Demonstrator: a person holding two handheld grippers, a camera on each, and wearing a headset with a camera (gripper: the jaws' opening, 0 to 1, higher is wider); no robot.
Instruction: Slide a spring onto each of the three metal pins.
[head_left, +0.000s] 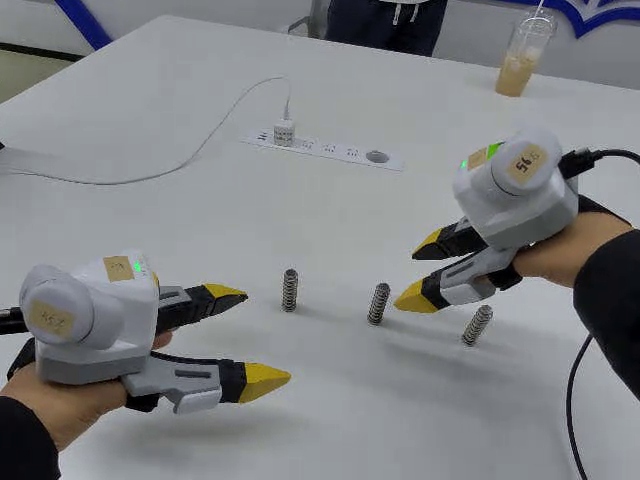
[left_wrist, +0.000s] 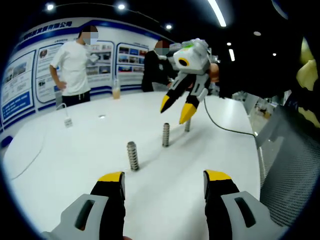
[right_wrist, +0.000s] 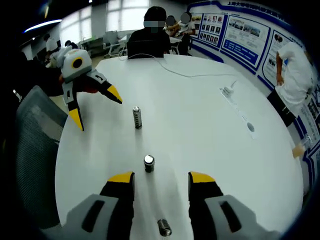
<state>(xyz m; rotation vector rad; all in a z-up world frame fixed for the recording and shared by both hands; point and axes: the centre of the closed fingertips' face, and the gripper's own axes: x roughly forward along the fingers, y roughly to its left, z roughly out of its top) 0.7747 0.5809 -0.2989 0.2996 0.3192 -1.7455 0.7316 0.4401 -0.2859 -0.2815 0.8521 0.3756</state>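
Left gripper: jaws wide apart, empty, held low over the desk, touching nothing.
Right gripper: jaws apart, empty; the lower tip is just beside the middle spring, and contact cannot be told.
Springs: three, upright in a row on the desk between the grippers. They are the left spring, the middle spring, and the right spring beneath the right gripper.
Beyond them: power strip, drink cup.
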